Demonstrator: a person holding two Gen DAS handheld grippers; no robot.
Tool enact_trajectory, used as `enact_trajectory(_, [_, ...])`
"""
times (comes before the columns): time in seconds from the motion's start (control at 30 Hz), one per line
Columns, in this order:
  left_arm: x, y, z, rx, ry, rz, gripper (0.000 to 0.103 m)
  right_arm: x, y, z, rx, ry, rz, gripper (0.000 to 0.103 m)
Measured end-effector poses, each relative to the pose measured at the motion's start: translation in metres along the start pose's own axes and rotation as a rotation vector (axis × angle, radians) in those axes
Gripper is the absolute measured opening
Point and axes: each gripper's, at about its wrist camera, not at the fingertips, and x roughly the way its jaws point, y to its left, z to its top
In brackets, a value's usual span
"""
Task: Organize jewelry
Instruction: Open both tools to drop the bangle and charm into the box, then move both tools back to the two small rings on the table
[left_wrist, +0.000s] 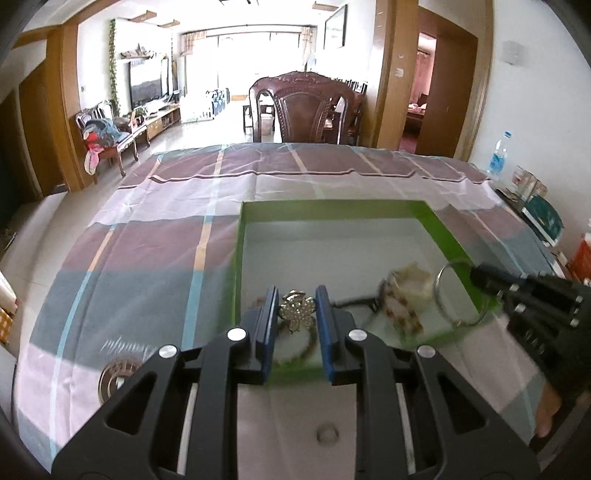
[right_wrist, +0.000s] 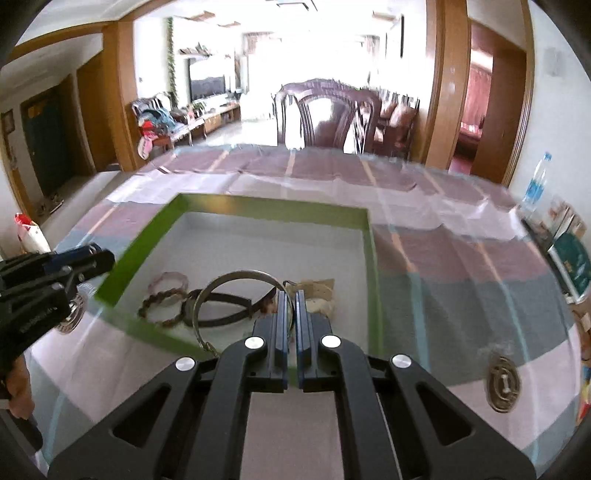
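Over the green tray (left_wrist: 332, 205), left fingers (left_wrist: 272, 302) pinch a flower brooch (left_wrist: 297, 309) — right fingers (right_wrist: 300, 306) apparently clamp a silver bangle (right_wrist: 236, 275).

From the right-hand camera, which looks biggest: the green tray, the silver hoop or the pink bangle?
1. Green tray, by far the largest.
2. Silver hoop, pinched in the right gripper's fingers; being nearer the camera may enlarge it.
3. Pink bangle, lying in the tray.

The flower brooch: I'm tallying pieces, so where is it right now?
In the left wrist view, the flower brooch sits between the left gripper's fingers, just over the near-left corner of the green tray.
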Motion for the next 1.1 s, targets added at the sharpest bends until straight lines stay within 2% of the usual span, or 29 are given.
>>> enact_trajectory(0.13, [0.032,0.003,0.010,-0.023,0.058,-0.018,0.020,0.040,0.000,0.000,0.022,0.073,-0.042,0.004])
enact_trajectory(0.3, [0.051,0.003,0.005,-0.037,0.105,-0.040,0.022,0.052,-0.001,-0.005,0.036,0.096,-0.043,0.007])
enact_trajectory(0.33, [0.050,0.003,0.004,-0.036,0.106,-0.038,0.025,0.050,-0.002,-0.005,0.039,0.095,-0.039,0.011])
enact_trajectory(0.37, [0.047,0.003,0.002,-0.032,0.099,-0.037,0.034,0.047,-0.003,-0.004,0.043,0.087,-0.037,0.017])
enact_trajectory(0.4, [0.042,0.004,0.001,-0.029,0.087,-0.034,0.041,0.041,-0.003,-0.004,0.045,0.071,-0.035,0.031])
enact_trajectory(0.43, [0.035,0.004,-0.001,-0.026,0.072,-0.026,0.042,0.036,-0.004,-0.004,0.046,0.060,-0.036,0.039])
enact_trajectory(0.57, [0.008,0.005,-0.017,-0.011,0.053,-0.003,0.042,0.002,-0.006,-0.015,0.041,0.032,-0.011,0.040])
enact_trajectory(0.67, [-0.017,-0.001,-0.048,0.033,0.047,0.011,0.042,-0.024,0.000,-0.039,0.003,0.046,0.051,0.040])
enact_trajectory(0.77, [-0.021,-0.003,-0.072,0.041,0.083,-0.013,0.042,-0.032,0.019,-0.075,-0.072,0.121,0.116,0.040])
enact_trajectory(0.93, [-0.006,0.000,-0.102,0.012,0.170,-0.012,0.042,-0.029,0.050,-0.112,-0.142,0.221,0.236,0.040])
enact_trajectory(1.1, [-0.004,0.004,-0.112,-0.012,0.194,-0.015,0.046,-0.022,0.069,-0.122,-0.189,0.233,0.207,0.040])
